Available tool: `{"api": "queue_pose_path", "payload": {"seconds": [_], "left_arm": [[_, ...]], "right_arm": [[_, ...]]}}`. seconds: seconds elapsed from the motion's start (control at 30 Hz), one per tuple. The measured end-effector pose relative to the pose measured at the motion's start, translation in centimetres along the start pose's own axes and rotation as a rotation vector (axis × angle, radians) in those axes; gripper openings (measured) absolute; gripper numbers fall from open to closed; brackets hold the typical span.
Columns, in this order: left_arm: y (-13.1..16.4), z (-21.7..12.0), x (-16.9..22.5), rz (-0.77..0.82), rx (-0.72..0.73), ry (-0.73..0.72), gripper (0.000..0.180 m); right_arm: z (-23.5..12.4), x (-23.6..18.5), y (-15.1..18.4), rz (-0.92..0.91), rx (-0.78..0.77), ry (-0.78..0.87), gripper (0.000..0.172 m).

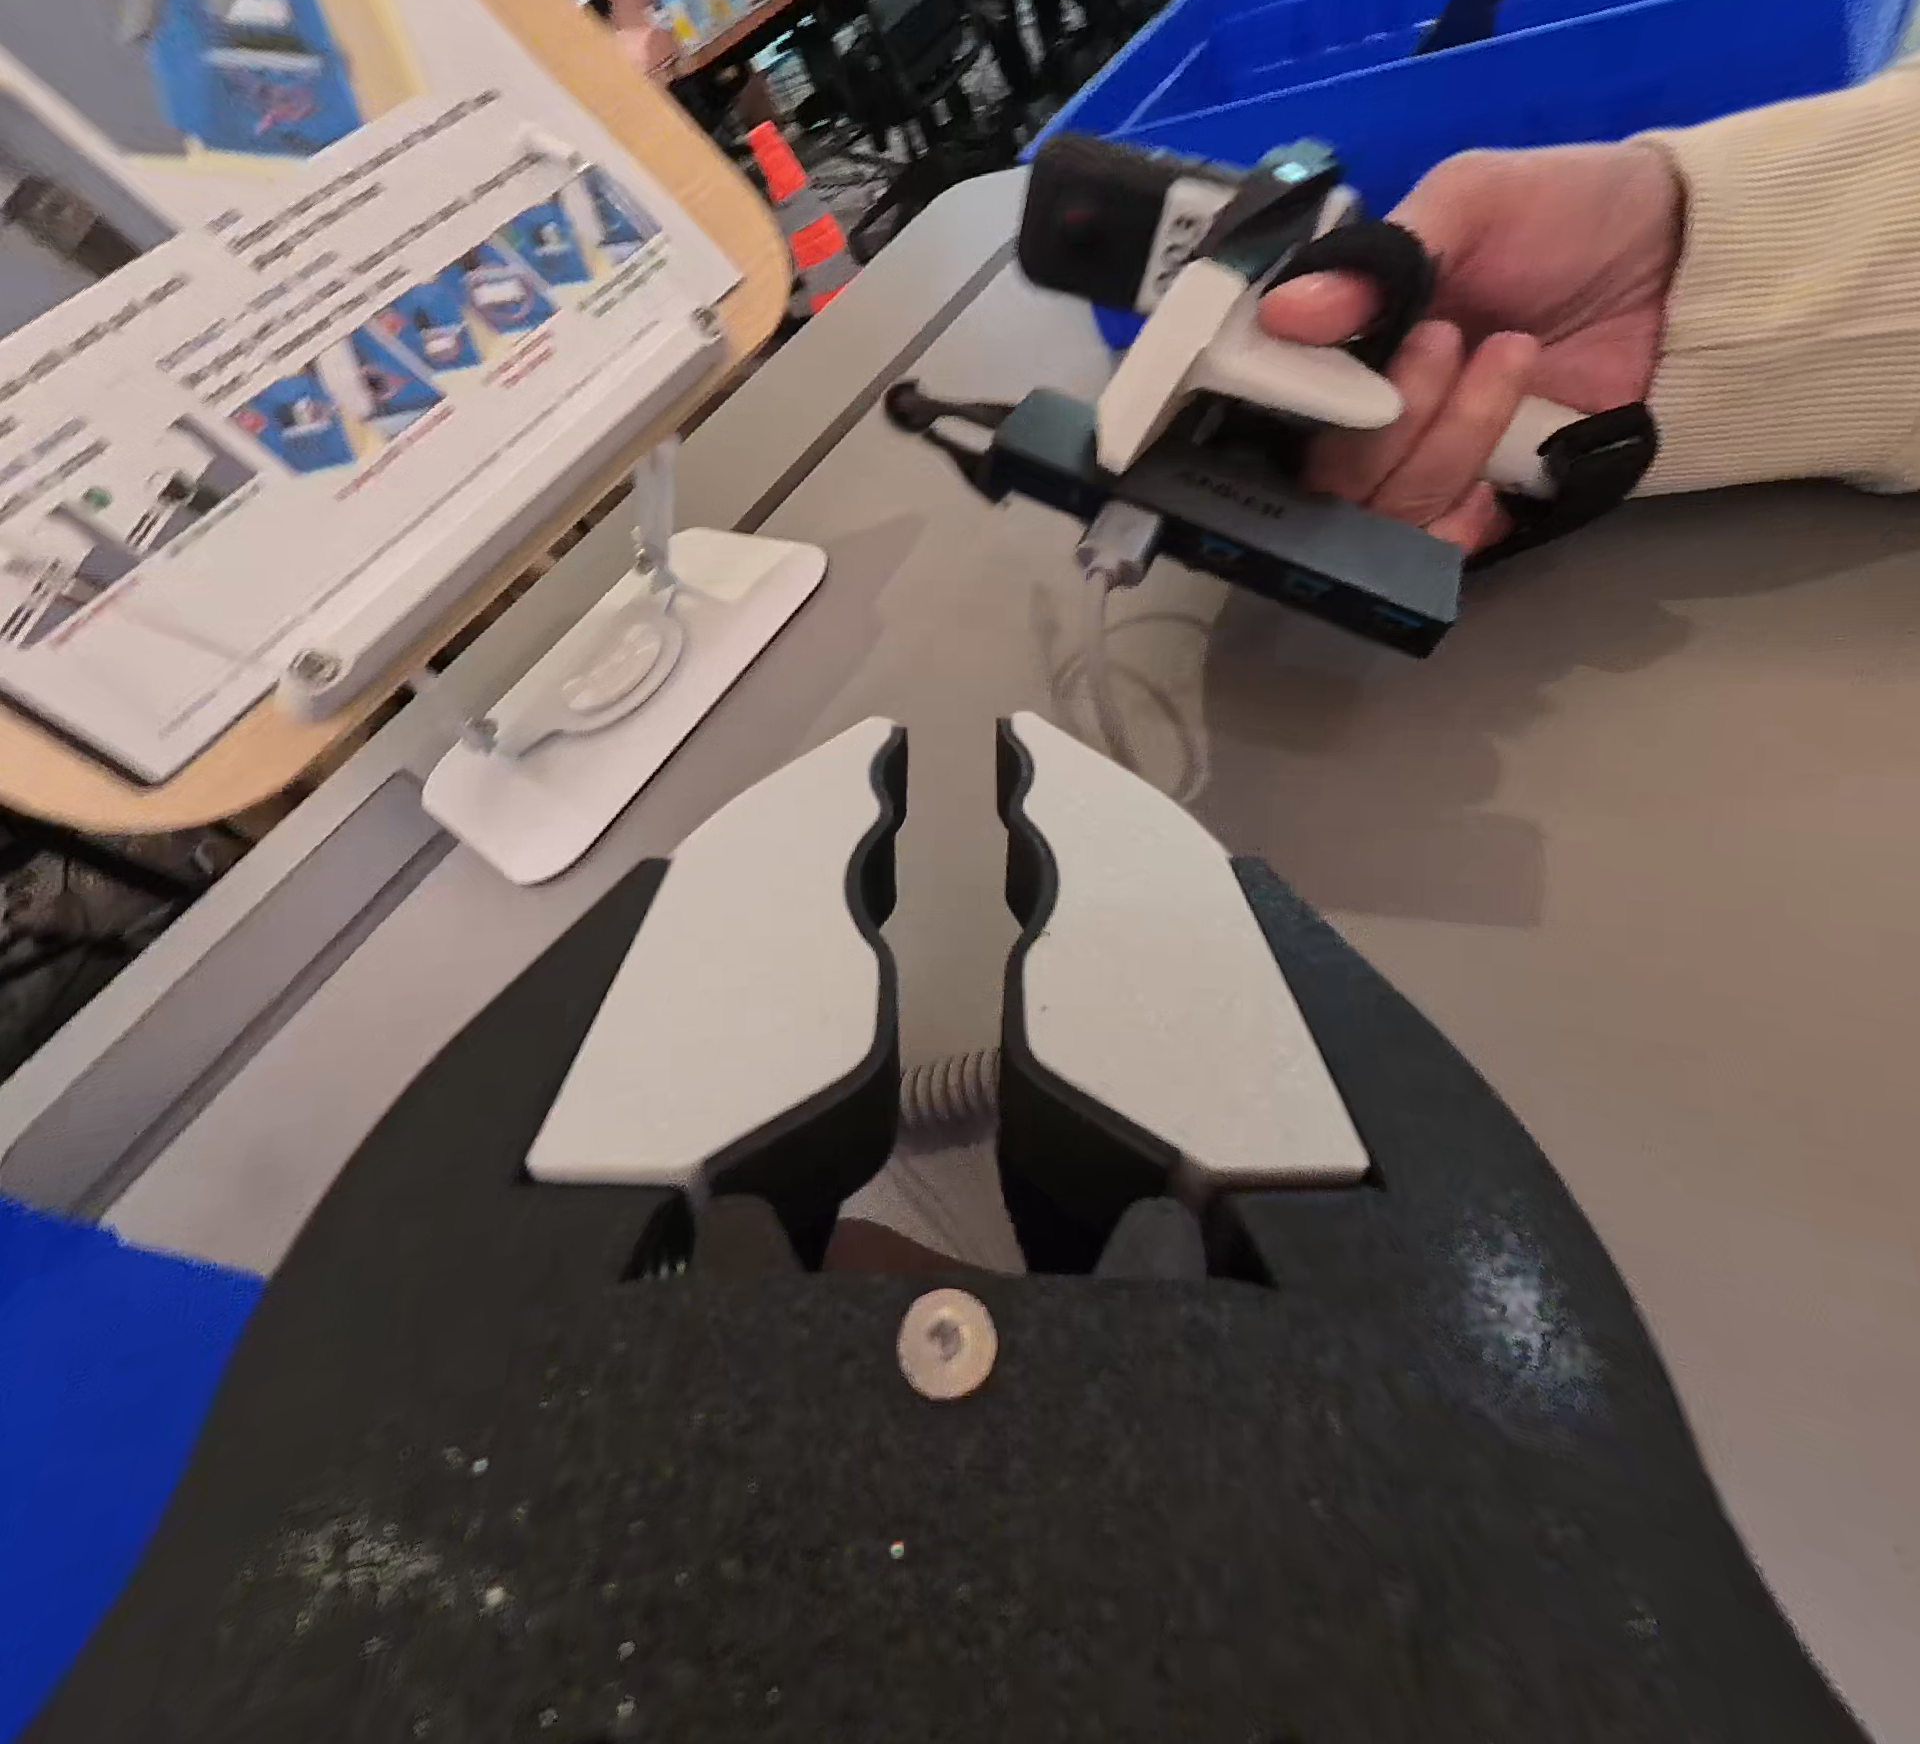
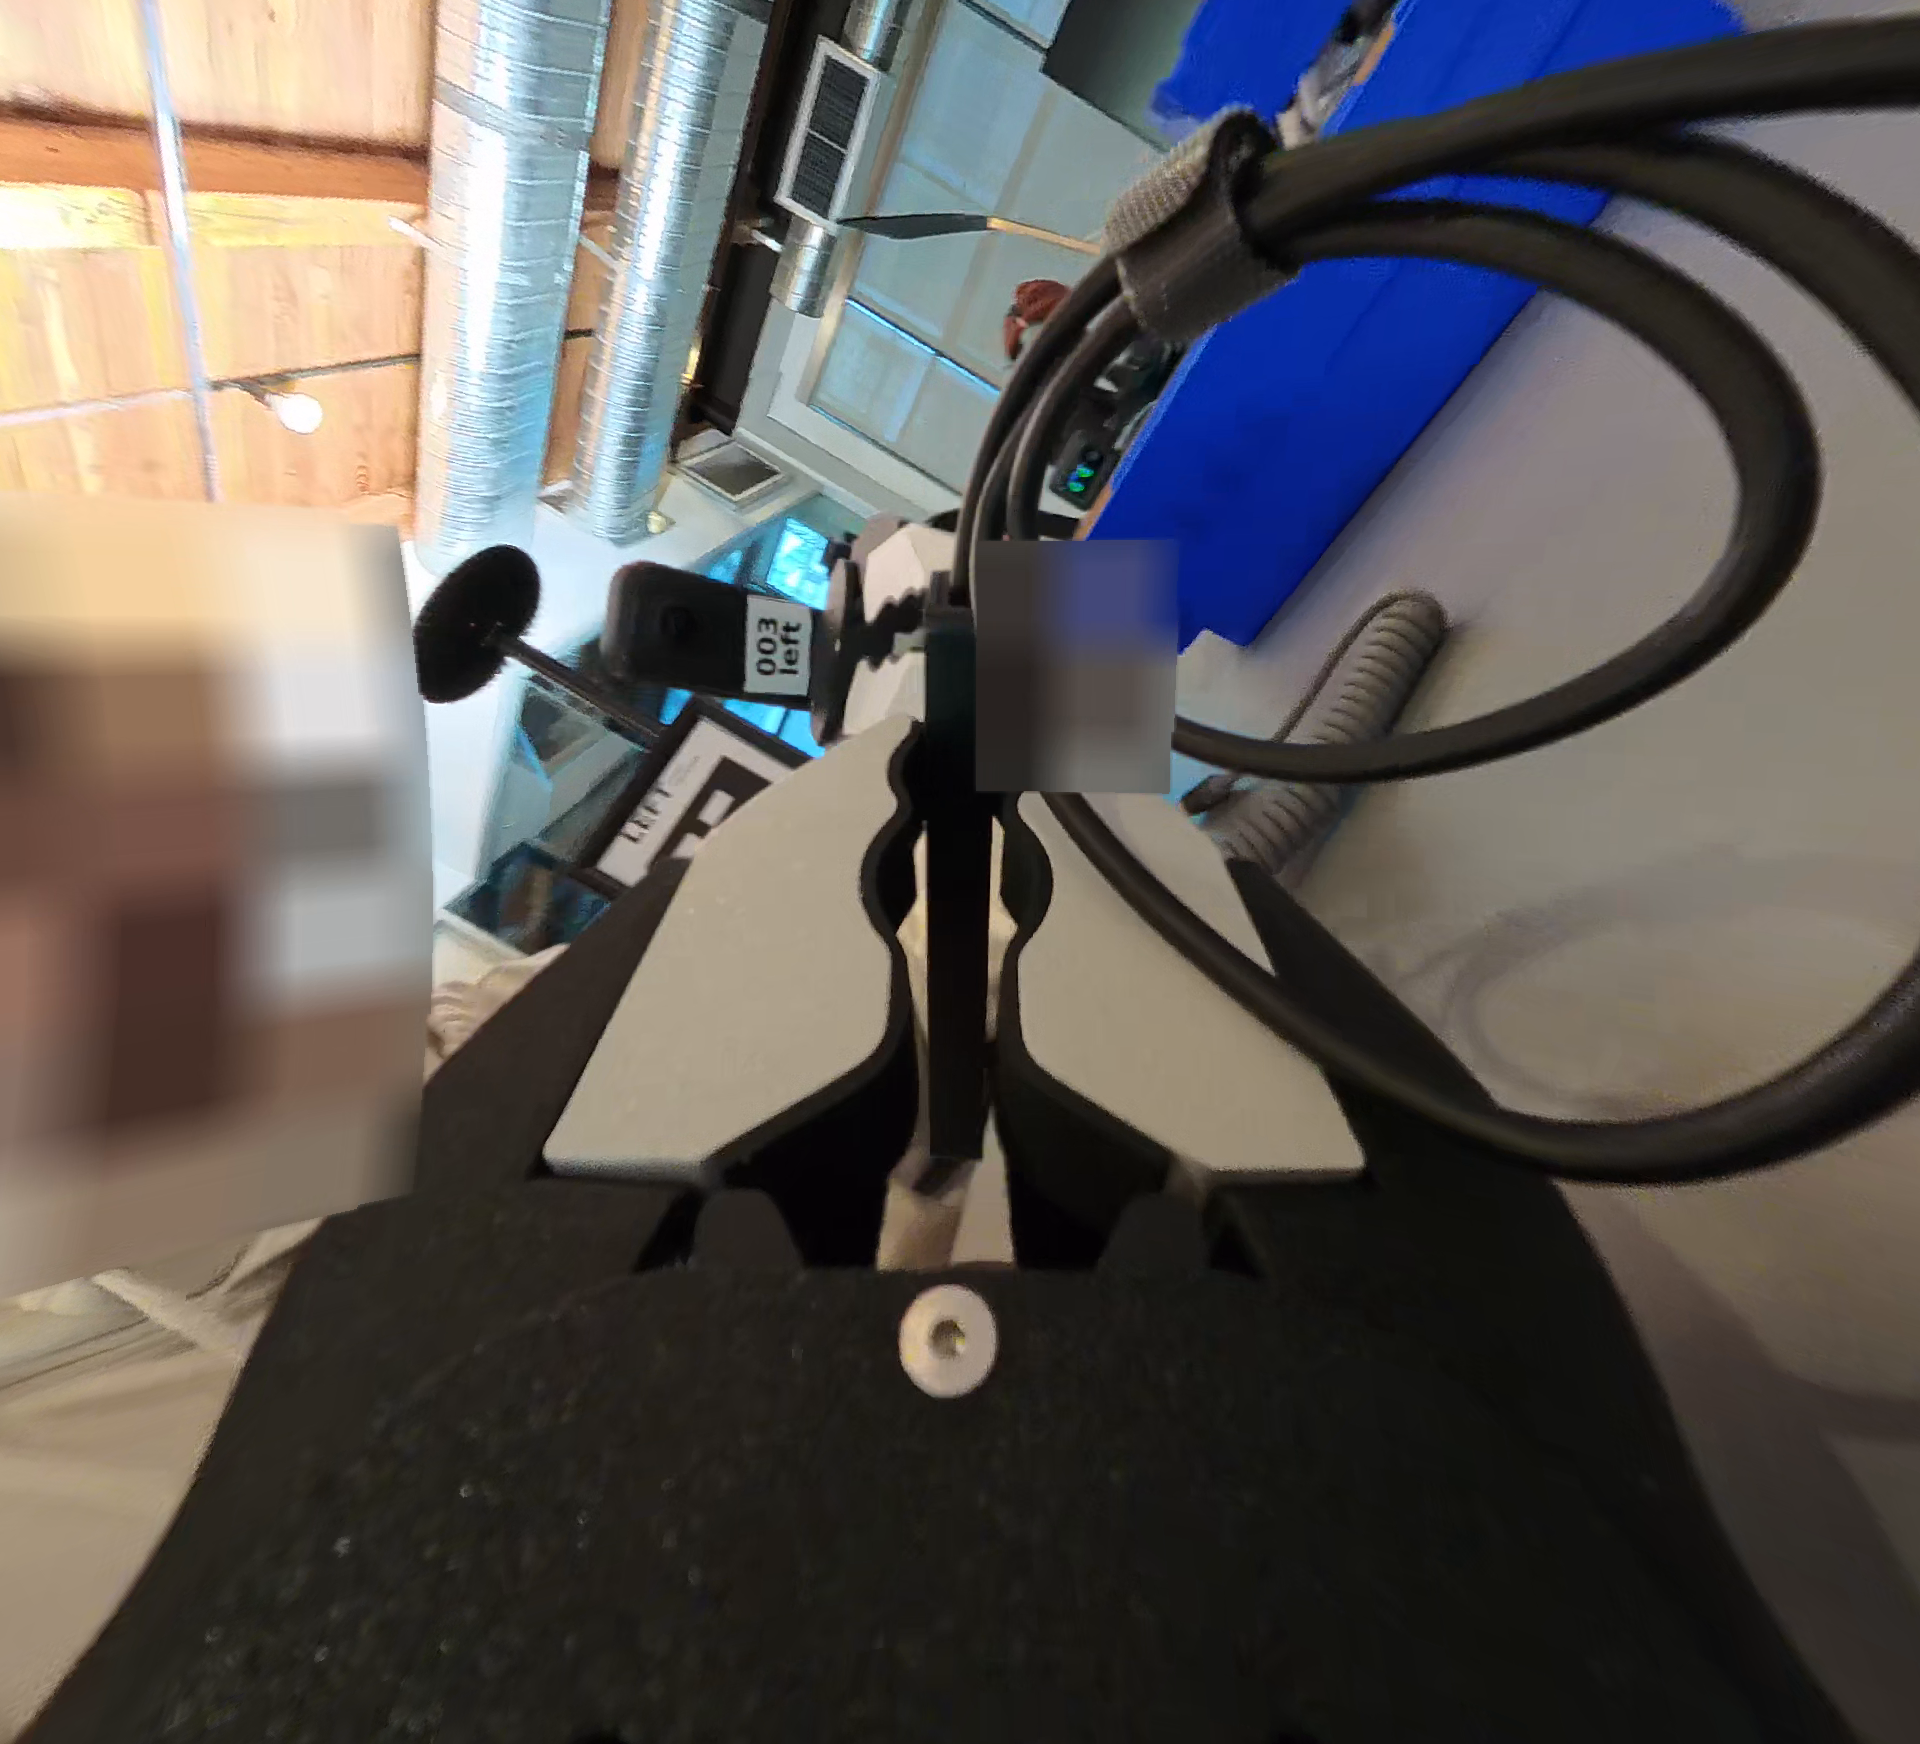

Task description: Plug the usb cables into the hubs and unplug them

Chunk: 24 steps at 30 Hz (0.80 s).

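Note:
In the left wrist view my right gripper (image 1: 1127, 437), held in a hand, is shut on a dark flat usb hub (image 1: 1320, 541) and holds it just above the grey table (image 1: 1558, 1019). A silver usb plug (image 1: 1120, 541) sits in the hub's first port, and its pale cable (image 1: 1138, 707) loops on the table. In the right wrist view the hub (image 2: 956, 967) stands edge-on between the right gripper's (image 2: 956, 759) pads. The hub's own black cable (image 2: 1756, 468) loops to the right, tied with a grey strap (image 2: 1195, 240). My left gripper (image 1: 951, 738) is open and empty, short of the hub.
A tilted stand with a printed sheet (image 1: 312, 292) on a white base (image 1: 623, 697) stands at the left. Blue bins (image 1: 1507, 32) line the table's far side. A grey ribbed cable end (image 2: 1351, 718) lies on the table. The left gripper's camera (image 2: 686, 640) faces the right one.

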State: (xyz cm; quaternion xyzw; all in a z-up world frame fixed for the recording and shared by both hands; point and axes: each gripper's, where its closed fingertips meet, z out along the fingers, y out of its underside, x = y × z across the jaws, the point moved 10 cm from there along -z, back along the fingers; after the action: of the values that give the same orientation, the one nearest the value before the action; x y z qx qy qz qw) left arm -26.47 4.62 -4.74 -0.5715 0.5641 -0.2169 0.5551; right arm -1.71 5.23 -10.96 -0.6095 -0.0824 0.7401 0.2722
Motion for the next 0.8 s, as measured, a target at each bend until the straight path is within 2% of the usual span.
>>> {"api": "queue_pose_path", "payload": {"seconds": [0.13, 0.27, 0.4, 0.53, 0.67, 0.73, 0.8], "left_arm": [[1.7, -0.7, -0.7, -0.140, -0.093, -0.175, 0.029], [4.0, -1.5, -1.1, -0.416, -0.111, -0.442, 0.036], [5.0, -2.4, -1.4, -0.543, -0.096, -0.605, 0.042], [5.2, -2.5, -1.6, -0.522, -0.099, -0.613, 0.042], [4.9, -2.3, -1.2, -0.437, -0.114, -0.634, 0.041], [4.7, -2.2, -1.0, -0.389, -0.117, -0.652, 0.041], [4.7, -2.3, -0.7, -0.352, -0.127, -0.664, 0.041]], "right_arm": [[-0.8, -0.9, -0.7, -0.082, -0.001, 0.077, 0.011], [-1.3, -1.5, -1.0, -0.181, -0.025, 0.217, 0.011], [-1.5, -2.4, -1.2, -0.272, -0.018, 0.324, 0.011], [-1.4, -3.3, -1.2, -0.347, -0.042, 0.387, 0.011], [-1.1, -4.1, -1.1, -0.374, -0.056, 0.400, 0.011], [-0.9, -5.9, -1.1, -0.434, -0.062, 0.438, 0.011], [-0.6, -9.5, -1.5, -0.509, -0.054, 0.458, 0.011]]}}
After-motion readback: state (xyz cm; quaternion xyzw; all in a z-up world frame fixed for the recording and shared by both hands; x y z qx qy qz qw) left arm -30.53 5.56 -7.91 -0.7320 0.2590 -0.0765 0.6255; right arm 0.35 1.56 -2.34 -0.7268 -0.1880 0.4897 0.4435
